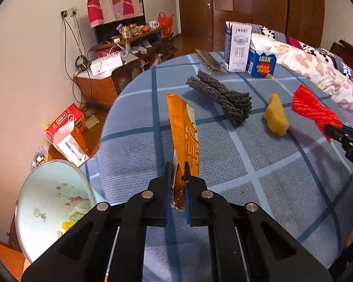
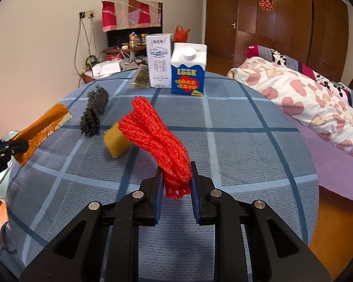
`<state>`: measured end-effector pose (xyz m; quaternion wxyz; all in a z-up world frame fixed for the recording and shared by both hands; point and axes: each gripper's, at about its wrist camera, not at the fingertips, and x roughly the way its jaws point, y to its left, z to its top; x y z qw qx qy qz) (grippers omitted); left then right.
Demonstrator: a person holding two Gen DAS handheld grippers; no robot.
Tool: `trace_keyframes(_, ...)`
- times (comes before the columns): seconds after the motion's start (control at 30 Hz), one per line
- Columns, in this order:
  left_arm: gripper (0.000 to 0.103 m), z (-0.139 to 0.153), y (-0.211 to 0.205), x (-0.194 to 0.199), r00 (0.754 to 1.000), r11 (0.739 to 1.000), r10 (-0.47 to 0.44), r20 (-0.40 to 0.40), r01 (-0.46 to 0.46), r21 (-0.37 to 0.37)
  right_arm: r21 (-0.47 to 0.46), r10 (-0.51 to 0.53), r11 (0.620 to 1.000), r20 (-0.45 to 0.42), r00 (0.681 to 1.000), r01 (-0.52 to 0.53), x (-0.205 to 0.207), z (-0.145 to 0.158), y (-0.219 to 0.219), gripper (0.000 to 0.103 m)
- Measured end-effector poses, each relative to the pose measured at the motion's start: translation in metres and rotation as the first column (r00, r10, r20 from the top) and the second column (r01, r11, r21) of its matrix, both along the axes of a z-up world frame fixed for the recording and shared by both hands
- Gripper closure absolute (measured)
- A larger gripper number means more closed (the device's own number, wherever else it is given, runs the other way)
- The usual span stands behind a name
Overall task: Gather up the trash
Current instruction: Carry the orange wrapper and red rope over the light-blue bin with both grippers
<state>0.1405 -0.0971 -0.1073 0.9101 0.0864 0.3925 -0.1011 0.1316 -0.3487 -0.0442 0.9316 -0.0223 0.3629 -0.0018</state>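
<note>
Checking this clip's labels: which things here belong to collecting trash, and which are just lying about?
Job:
left gripper, shut on orange wrapper
right gripper, shut on red mesh bundle
pale green bin

Lying about:
grey mesh bundle
yellow sponge
two cartons

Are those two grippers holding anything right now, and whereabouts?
Left gripper pinches the orange wrapper by its torn near end. Right gripper clamps the red mesh bundle at its near end.
</note>
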Motion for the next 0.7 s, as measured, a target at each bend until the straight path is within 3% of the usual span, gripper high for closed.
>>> trace_keyframes(0.33, 0.095, 0.015, 0.041, -0.030, 0.998, 1.000, 0.013, 0.054, -0.013, -0.010, -0.015, 0.086, 0.996, 0.039, 0.996, -0.086, -0.010, 0.020, 0.043, 0.082)
trace_keyframes(0.7, 0.098, 0.018, 0.086, -0.053, 0.996, 0.999, 0.046, 0.077, -0.046, -0.010, -0.024, 0.185, 0.983, 0.042, 0.982, -0.184, 0.000, 0.022, 0.098, 0.082)
